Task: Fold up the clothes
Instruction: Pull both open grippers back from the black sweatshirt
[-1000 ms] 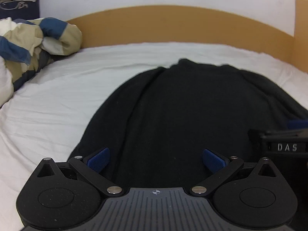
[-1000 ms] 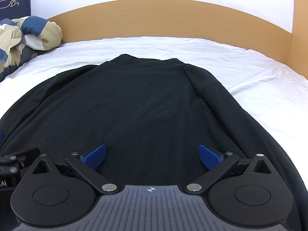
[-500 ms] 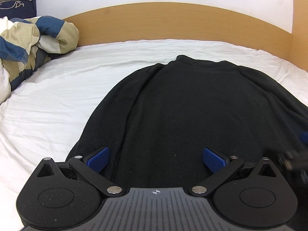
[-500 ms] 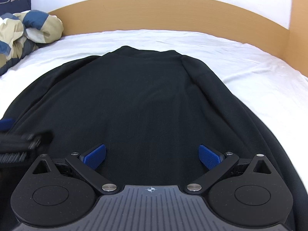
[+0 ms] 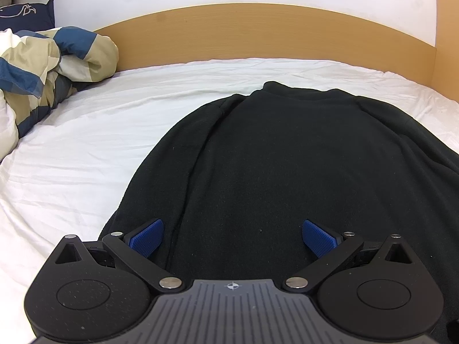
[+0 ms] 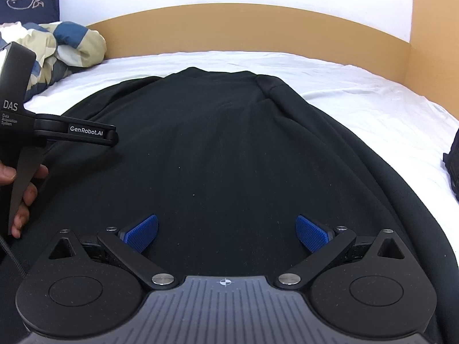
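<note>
A black sweater (image 5: 287,157) lies flat on the white bed, collar toward the headboard, sleeves folded in along its sides. My left gripper (image 5: 232,239) hovers open over the sweater's lower left part, nothing between its blue pads. My right gripper (image 6: 226,233) is open too, above the sweater (image 6: 229,149) near its lower middle. In the right wrist view the left gripper's body (image 6: 71,132) sticks in from the left edge, held by a person's hand (image 6: 20,195).
A white sheet (image 5: 86,149) covers the bed. A wooden headboard (image 5: 258,34) runs along the far side. A bundled blue-and-beige duvet (image 5: 43,66) and a navy pillow (image 5: 25,14) sit at the far left. A dark object (image 6: 451,166) shows at the right edge.
Both grippers have lifted and drawn back a little from the sweater. The left gripper now appears higher at the left edge of the right wrist view. Both stay open.
</note>
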`<state>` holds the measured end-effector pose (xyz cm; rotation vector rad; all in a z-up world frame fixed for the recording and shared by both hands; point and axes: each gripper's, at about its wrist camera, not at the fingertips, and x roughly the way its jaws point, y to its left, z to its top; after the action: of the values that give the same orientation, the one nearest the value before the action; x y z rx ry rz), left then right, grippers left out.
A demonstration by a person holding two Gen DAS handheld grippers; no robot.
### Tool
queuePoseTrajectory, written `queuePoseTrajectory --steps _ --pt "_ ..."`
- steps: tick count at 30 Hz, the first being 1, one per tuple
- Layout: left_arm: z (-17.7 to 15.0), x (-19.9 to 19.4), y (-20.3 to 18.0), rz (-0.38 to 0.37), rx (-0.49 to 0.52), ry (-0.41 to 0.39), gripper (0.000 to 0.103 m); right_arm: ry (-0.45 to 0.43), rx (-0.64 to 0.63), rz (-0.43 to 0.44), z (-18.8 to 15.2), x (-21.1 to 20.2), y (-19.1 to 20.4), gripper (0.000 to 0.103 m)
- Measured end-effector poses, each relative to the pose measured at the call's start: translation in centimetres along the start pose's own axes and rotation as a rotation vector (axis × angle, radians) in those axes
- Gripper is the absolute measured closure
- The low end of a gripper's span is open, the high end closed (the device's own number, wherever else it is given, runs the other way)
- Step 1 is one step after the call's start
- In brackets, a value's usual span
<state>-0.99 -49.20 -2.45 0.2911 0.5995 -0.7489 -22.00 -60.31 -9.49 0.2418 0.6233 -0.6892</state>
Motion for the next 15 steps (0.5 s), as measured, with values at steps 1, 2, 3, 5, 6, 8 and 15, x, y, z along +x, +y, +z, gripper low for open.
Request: queuePoseTrajectory --steps 1,2,3,5,6,8,15 --pt "0.0 0.0 0.0 -0.002 0.0 0.0 0.0 -0.001 -0.006 -0.004 0.0 0.0 0.1 0.0" --pt "0.0 -0.1 0.1 -0.004 0.0 0.0 0.0 -0.003 -0.006 -0.005 -0.1 -0.2 0.2 0.0" --pt "0.0 -0.1 0.1 -0.005 0.001 0.001 0.0 -0.003 -0.003 -0.003 -0.2 -0.3 0.1 0.0" --pt "0.0 -0.2 0.1 -0.007 0.003 0.003 0.001 -0.003 0.0 0.003 -0.5 -0.6 -0.2 0.0" --pt "0.0 -0.4 0.2 -0.009 0.002 0.006 0.001 -0.002 0.0 0.013 -0.7 -0.7 -0.5 0.0" --pt "-0.1 -0.8 0.4 -0.014 0.0 0.011 0.001 0.004 0.013 0.017 -0.8 -0.9 -0.7 0.0" --pt "-2.7 -8.4 1.3 -0.058 -0.113 0.048 0.001 0.012 0.032 -0.028 -2.5 -2.9 0.4 0.0"
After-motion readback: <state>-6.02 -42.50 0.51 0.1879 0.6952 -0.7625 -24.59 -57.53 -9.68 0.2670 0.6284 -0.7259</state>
